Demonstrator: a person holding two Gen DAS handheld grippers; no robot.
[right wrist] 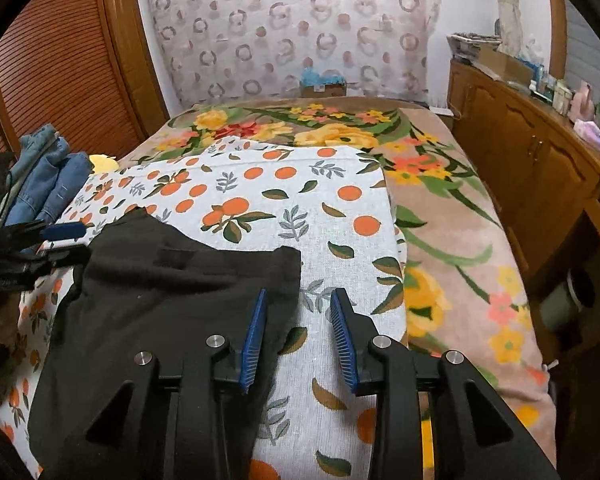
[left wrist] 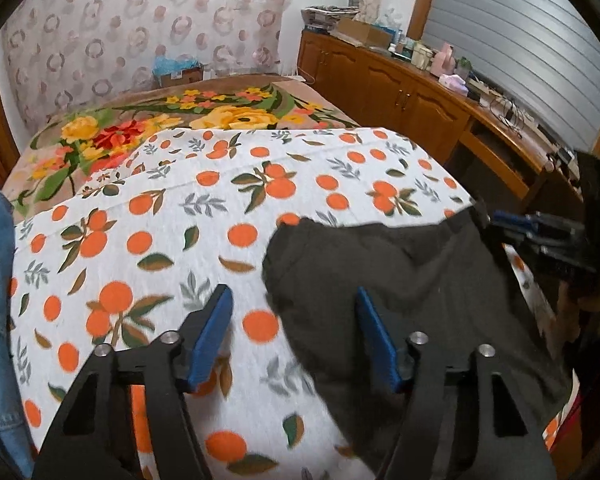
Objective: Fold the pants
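Between the blue pads of the left gripper (left wrist: 294, 312) there's nothing pinched: the jaws sit spread wide, one pad over the orange-print sheet (left wrist: 204, 216) and the other over the edge of the dark pants (left wrist: 400, 276). Right gripper (right wrist: 299, 316) is parted too, narrower gap, and again nothing's clamped. Its left pad hangs over the pants' right edge, the other over bare sheet.

The pants themselves lie flat-ish on that sheet, a rumpled dark slab near the front edge of the bed, between the two grippers. From the right wrist view you can see the left tool poking in at the pants' far left corner.

Further out, the sheet covers part of a flowery blanket (right wrist: 452, 216). Folded jeans (right wrist: 48, 176) are stacked off to the left, and a wooden cabinet (right wrist: 540, 160) runs along the right side with clutter on top.
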